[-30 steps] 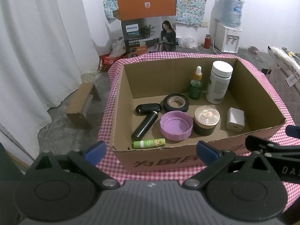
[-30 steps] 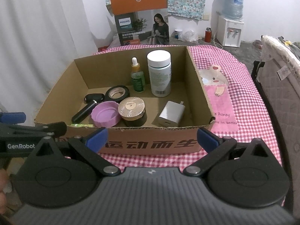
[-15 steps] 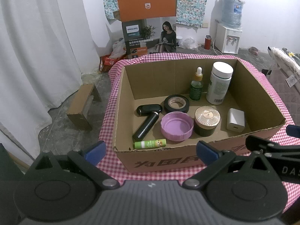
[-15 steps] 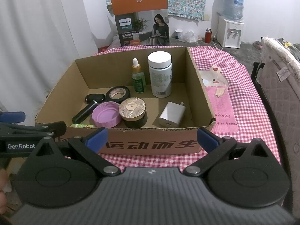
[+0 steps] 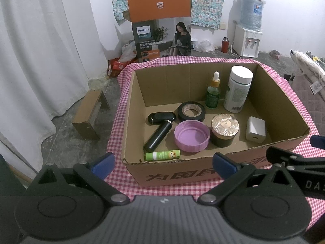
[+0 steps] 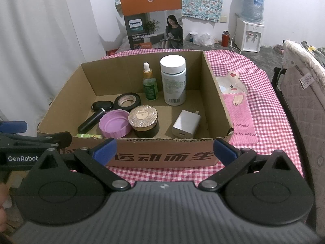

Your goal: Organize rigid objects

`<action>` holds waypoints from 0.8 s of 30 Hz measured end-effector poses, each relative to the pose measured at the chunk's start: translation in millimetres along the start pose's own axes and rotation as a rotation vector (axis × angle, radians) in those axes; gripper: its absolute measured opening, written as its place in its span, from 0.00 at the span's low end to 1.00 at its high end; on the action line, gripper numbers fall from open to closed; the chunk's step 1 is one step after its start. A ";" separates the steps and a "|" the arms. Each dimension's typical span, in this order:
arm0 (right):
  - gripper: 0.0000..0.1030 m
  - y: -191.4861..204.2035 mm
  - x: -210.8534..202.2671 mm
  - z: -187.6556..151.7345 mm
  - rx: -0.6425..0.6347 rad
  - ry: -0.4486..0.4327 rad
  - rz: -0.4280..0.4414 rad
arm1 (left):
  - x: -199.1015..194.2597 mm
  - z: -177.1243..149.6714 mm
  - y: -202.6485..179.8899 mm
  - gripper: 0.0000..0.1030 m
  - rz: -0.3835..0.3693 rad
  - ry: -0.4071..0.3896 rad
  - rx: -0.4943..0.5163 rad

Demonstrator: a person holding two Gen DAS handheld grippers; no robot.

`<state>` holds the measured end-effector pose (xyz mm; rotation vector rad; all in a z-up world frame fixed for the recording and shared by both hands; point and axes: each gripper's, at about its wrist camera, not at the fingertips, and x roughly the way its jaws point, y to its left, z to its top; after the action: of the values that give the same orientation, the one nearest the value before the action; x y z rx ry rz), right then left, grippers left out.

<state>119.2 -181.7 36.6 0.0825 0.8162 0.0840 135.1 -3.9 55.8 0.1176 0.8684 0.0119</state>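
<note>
An open cardboard box (image 5: pixel 182 174) (image 6: pixel 215 93) sits on a pink checked cloth. Inside it are a black handheld device (image 5: pixel 160 128) (image 6: pixel 93 120), a black tape roll (image 5: pixel 191 111) (image 6: pixel 127 101), a green dropper bottle (image 5: pixel 212 93) (image 6: pixel 150 85), a white bottle (image 5: pixel 237 89) (image 6: pixel 174 81), a purple lid (image 5: pixel 192 136) (image 6: pixel 114 125), a gold-lidded dark jar (image 5: pixel 224 130) (image 6: pixel 144 122), a white charger (image 5: pixel 255 130) (image 6: pixel 185 125) and a green tube (image 5: pixel 162 155) (image 6: pixel 89 135). My left gripper (image 5: pixel 163 163) and right gripper (image 6: pixel 164 151) both hover open and empty before the box's near wall.
The pink checked cloth (image 6: pixel 264 101) with a pink cartoon patch lies right of the box. A Philips carton (image 5: pixel 160 24) stands behind. A small cardboard piece (image 5: pixel 89 118) lies on the floor at left; a water dispenser (image 5: pixel 248 40) is at the back right. A padded furniture edge (image 6: pixel 300 105) borders the right.
Almost nothing: both grippers stay open in front of the box with only a slight drift, and the objects in the box have not moved.
</note>
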 end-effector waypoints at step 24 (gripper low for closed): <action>0.99 -0.8 0.6 -1.1 0.000 0.003 0.000 | 1.8 -1.6 0.2 1.00 0.001 0.004 0.001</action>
<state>118.8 -182.5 35.3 0.0821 0.8193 0.0839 135.1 -3.5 53.4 0.1189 0.8721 0.0131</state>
